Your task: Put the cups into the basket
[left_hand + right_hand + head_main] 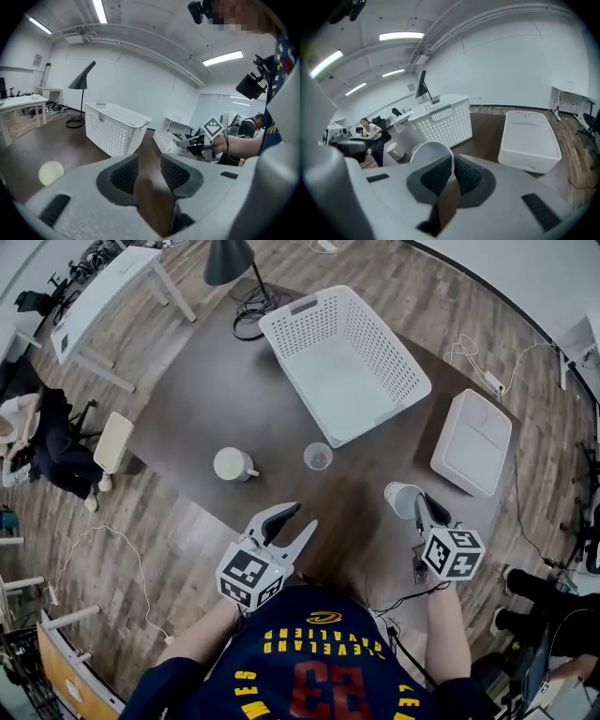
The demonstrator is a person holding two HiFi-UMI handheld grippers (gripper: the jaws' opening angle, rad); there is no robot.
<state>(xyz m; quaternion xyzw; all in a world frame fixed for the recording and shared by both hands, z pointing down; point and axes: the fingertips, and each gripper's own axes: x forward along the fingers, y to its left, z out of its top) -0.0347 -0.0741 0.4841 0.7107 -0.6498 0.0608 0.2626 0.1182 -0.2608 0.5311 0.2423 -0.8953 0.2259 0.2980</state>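
Observation:
A white paper cup hangs tilted above the table's right part, its rim pinched by my right gripper. In the right gripper view the pads press on the cup's wall, so the right gripper is shut on it. A white mug and a clear plastic cup stand on the table in front of the white basket, which holds nothing. My left gripper hovers open near the front edge with nothing between its jaws; its own view shows the mug low at left.
A white lidded box lies on the table's right end. A floor lamp and cables stand beyond the basket. A person sits by a desk at far left. The basket stands ahead of the left gripper.

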